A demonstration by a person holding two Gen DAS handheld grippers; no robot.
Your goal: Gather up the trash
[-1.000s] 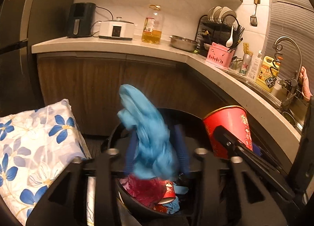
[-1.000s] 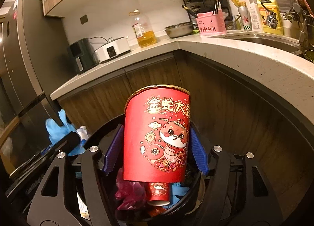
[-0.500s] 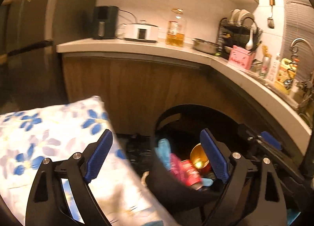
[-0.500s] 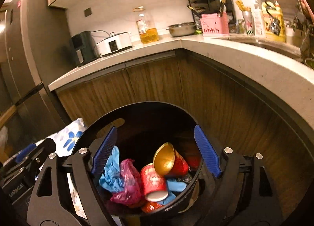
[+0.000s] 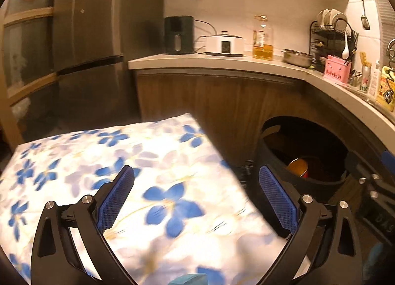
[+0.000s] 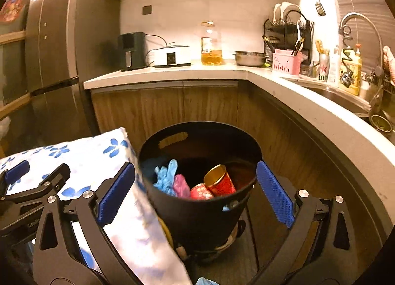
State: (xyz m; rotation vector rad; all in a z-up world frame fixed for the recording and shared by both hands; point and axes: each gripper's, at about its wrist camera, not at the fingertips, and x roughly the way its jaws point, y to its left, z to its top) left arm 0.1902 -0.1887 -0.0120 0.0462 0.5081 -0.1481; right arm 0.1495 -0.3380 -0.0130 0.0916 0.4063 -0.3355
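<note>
Trash already fills the bottom of a black bin (image 6: 200, 206) standing on the kitchen floor against the wooden cabinets: a red paper cup with a gold lining (image 6: 219, 181) lies tipped on its side, beside a second red cup (image 6: 201, 192), a crumpled pink bag (image 6: 181, 183) and a pale blue glove (image 6: 166, 173). The right gripper (image 6: 195, 193) hangs in front of the bin with its blue pads spread wide on either side of it, having just been opening, and nothing sits between them. The left gripper (image 5: 197, 198) points off to the side, over a table draped in a white cloth with blue flowers (image 5: 103, 161); its jaws have likewise just been opening and are empty (the bin (image 5: 306, 161) and the gold-rimmed cup (image 5: 297, 167) show only at the right of its view). Both hands, then, appear to have finished a drop, and that round of collecting looks done. What remains is harder to judge: a scrap of teal-blue material (image 5: 190, 280) peeks in at the bottom edge of the left view, near the cloth's front edge, and a similar pale blue scrap (image 6: 206, 281) at the bottom of the right view, either of which could be further trash, though too little shows to be sure. The visible stretch of cloth carries no other litter.
</note>
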